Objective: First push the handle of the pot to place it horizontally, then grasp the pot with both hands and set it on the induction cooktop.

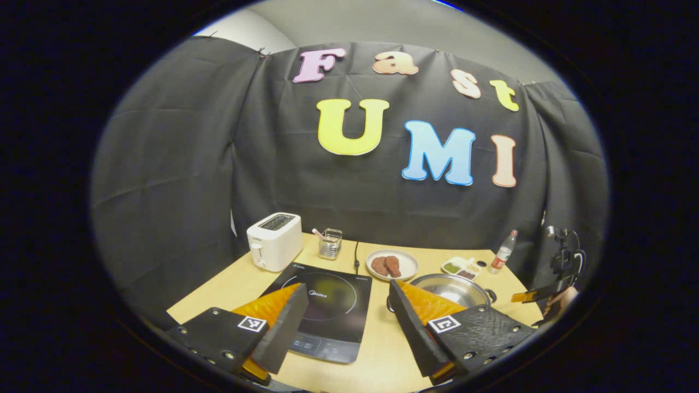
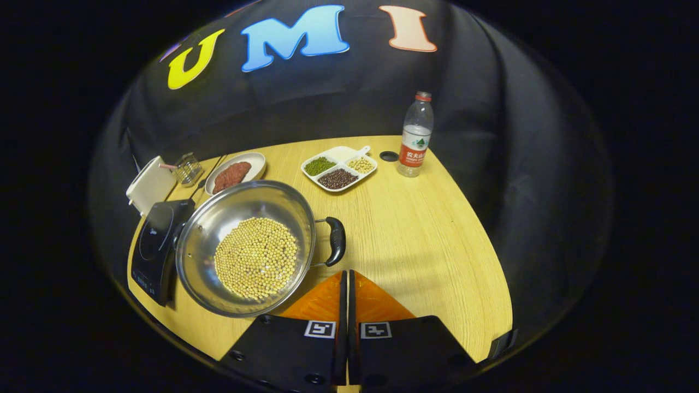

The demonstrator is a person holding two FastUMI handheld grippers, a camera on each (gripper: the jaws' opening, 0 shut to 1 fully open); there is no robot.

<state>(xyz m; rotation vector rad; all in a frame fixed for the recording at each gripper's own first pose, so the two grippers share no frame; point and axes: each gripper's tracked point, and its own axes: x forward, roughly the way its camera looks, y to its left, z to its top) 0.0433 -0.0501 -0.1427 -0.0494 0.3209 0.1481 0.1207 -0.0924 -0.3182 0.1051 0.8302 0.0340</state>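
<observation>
- Nearest cam in left gripper view: left gripper (image 1: 349,314), fingers spread wide apart, nothing between them, hanging over near edge of table (image 1: 382,355). Judged as waiting, ready for the two-handed lift later.
- Induction cooktop (image 1: 330,305) lay between and beyond those fingers, top bare, so the landing spot for the pot was free.
- Right gripper (image 2: 346,286), in its own view, had fingers pressed together w/ nothing held. Tips sat just near of the pot's right handle (image 2: 336,240). Closed tips suit poking, so I read this as set-up for the handle push, not yet done.
- Pot (image 2: 248,245) stood on the table just right of the cooktop, rim overlapping the cooktop's edge in right gripper view; touching or not, can't tell. Steel, shallow, w/ a heap of pale soybeans (image 2: 255,256) in the middle. Needs level carrying or beans shift.
- Far left: white toaster (image 1: 274,240), then small wire basket (image 1: 330,244) w/ something pinkish inside, too small to ID.
- Plate (image 2: 237,172) beyond the pot held reddish meat pieces.
- Divided dish (image 2: 339,168), right of plate: green beans, dark beans, pale beans, one sort per section.
- Far right: water bottle (image 2: 415,136), upright, capped, well apart from the pot.
</observation>
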